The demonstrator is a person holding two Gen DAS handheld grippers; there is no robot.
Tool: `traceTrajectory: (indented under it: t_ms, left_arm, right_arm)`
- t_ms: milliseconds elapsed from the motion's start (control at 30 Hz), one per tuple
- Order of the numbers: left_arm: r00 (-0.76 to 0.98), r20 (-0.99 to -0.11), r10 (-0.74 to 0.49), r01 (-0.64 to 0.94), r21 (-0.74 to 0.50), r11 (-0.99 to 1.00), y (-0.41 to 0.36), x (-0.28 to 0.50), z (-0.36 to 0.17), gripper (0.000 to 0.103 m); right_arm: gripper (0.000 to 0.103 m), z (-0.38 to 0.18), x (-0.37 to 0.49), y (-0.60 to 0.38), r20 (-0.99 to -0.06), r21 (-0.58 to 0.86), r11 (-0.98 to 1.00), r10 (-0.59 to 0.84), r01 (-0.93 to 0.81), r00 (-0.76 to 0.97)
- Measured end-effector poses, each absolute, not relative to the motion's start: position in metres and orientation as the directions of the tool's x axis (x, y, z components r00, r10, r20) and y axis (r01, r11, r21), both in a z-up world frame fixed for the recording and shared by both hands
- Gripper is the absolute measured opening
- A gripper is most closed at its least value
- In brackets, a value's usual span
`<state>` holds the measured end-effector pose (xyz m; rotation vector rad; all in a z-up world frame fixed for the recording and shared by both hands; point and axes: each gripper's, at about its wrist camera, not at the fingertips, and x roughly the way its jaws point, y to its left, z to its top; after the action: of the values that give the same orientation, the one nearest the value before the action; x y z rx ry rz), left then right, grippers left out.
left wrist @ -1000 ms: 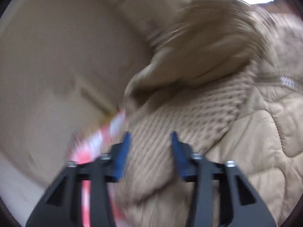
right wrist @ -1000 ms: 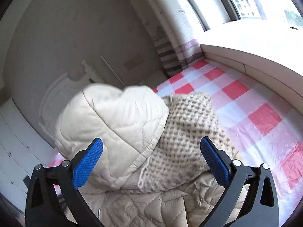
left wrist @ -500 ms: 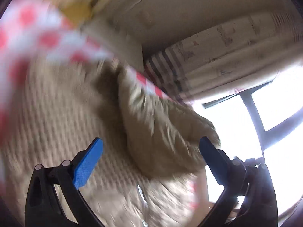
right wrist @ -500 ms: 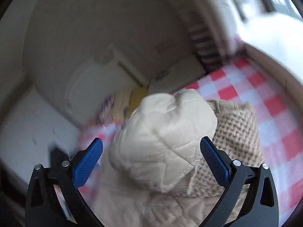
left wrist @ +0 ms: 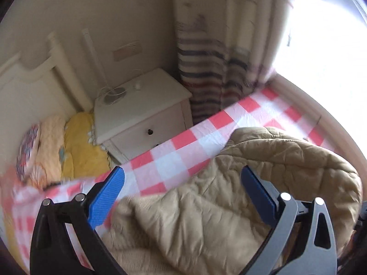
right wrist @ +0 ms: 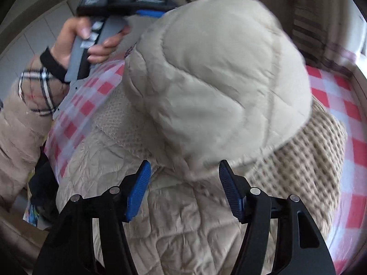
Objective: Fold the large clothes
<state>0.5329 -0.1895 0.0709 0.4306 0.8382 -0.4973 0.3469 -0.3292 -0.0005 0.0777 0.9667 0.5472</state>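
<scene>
Right gripper (right wrist: 184, 189) is closing its blue pads around the lower edge of the quilted beige jacket (right wrist: 183, 236), not yet pinching its hood (right wrist: 218, 80). Left gripper (left wrist: 182, 194) hangs spread wide above the jacket, which lies on the red-checked sheet (left wrist: 174, 158) near a white nightstand (left wrist: 142, 114).

Daylight only, from window (left wrist: 328, 29) at upper right of left wrist view; pane blown out to white, glare washing over curtain (left wrist: 220, 52) edge. Wall and nightstand (left wrist: 142, 112) evenly lit, soft shadows. Left edge smeared by motion blur over pillows (left wrist: 45, 146). Right wrist view dimmer, flatter; quilted jacket (right wrist: 206, 87) blurred, knit lining soft. Strong fisheye bending, black vignette in corners of both. Blue pads (right wrist: 140, 190) sharp.
</scene>
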Motion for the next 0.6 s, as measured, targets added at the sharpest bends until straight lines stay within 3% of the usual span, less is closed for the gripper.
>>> traceTrajectory:
  t_ms: [167,267,367,467,533,600]
  left_arm:
    - [0.520,-0.832,-0.195,0.716,0.300,0.630,-0.243,0.527,0.052,0.100]
    - [0.540,-0.821,-0.185,0.759,0.380,0.528,-0.255,0.514,0.062,0.095]
    - [0.565,-0.809,-0.163,0.753,0.425,0.503,-0.252,0.514,0.078,0.095]
    - [0.604,-0.788,-0.115,0.706,0.464,0.535,-0.237,0.517,0.096,0.095]
    - [0.612,-0.783,-0.113,0.693,0.461,0.554,-0.227,0.514,0.099,0.095]
    - [0.620,-0.779,-0.096,0.682,0.473,0.558,-0.211,0.499,0.085,0.095]
  right_arm:
    - [0.060,0.002,0.400,-0.299,-0.717,0.303,0.862,0.487,-0.406,0.499]
    - [0.060,0.015,0.417,-0.287,-0.576,0.325,0.859,0.511,-0.395,0.638]
    - [0.062,0.027,0.430,-0.284,-0.360,0.466,0.828,0.500,-0.312,0.788]
    - [0.063,0.023,0.441,-0.276,-0.238,0.576,0.780,0.448,-0.246,0.861]
    - [0.072,0.011,0.448,-0.268,-0.255,0.611,0.763,0.445,-0.214,0.859]
    - [0.073,-0.011,0.450,-0.259,-0.365,0.617,0.769,0.469,-0.168,0.804]
